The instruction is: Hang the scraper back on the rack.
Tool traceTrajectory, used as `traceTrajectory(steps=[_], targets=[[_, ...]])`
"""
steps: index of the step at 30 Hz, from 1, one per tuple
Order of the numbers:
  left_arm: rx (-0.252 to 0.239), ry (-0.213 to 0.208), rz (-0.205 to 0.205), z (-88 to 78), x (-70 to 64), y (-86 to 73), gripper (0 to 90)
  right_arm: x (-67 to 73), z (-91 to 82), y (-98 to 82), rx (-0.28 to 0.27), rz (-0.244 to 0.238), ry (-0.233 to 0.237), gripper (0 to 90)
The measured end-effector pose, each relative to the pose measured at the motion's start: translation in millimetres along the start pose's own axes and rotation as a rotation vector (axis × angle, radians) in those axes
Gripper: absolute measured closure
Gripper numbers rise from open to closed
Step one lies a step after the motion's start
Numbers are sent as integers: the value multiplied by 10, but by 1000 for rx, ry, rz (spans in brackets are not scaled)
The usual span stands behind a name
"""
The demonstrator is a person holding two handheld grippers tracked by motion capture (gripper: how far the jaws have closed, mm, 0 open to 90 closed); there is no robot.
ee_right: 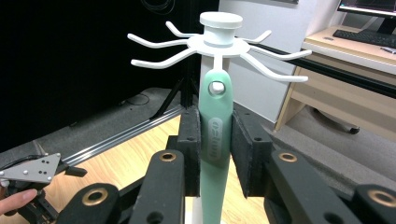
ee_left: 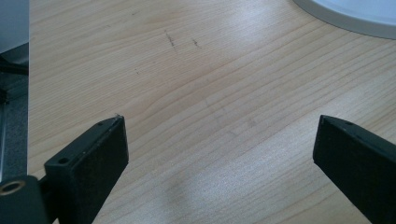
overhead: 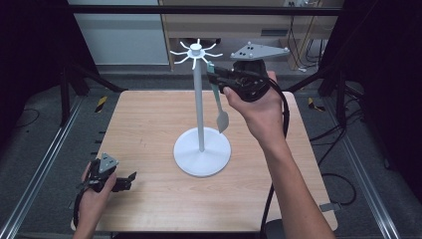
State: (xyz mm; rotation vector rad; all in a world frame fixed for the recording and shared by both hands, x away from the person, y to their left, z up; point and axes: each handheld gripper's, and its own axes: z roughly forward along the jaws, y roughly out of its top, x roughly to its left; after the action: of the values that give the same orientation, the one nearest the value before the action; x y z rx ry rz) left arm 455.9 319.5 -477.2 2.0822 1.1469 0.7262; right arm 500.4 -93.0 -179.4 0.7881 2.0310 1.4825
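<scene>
The right gripper (overhead: 219,74) is up at the top of the white stand (overhead: 201,149), jaws clamped on the handle of a pale green utensil (overhead: 219,102). In the right gripper view the black pads (ee_right: 191,149) press the green handle from both sides, and the hole near the handle's end sits right on one of the stand's white hooks (ee_right: 217,63). So the hook looks to be through the hole; whether the utensil's weight hangs on it or on the jaws, I cannot tell.

The utensil hangs upright, blade end (overhead: 223,121) down, just right of the stand's pole and above its round base. Gripping below the hole makes sense: it leaves the eyelet free for the hook and keeps the tool vertical, so it can drop straight when let go.

Down at the near left, the left gripper (overhead: 127,178) rests low over the wooden table (overhead: 149,119), well apart from the stand. Its jaws stand wide with nothing between them; bare wood shows in the left gripper view, plus a sliver of the stand's base (ee_left: 355,16) at the far right. It appears parked out of the way.

My read: the hanging is at its final step, calling for a gentle release.
</scene>
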Motion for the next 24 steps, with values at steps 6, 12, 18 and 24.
traceTrajectory(steps=[6,12,18,24], targets=[[-1,0,0,0,0,0,30,-1,-20,-19,-5,5,-3,742],[-1,-1,0,2,2,0,31,3,-31,-33,-9,12,0,717],[-3,0,-2,2,6,-1,31,19,-119,-119,-5,9,2,679],[1,5,-2,-3,11,-5,30,-67,-223,-319,22,30,-23,653]])
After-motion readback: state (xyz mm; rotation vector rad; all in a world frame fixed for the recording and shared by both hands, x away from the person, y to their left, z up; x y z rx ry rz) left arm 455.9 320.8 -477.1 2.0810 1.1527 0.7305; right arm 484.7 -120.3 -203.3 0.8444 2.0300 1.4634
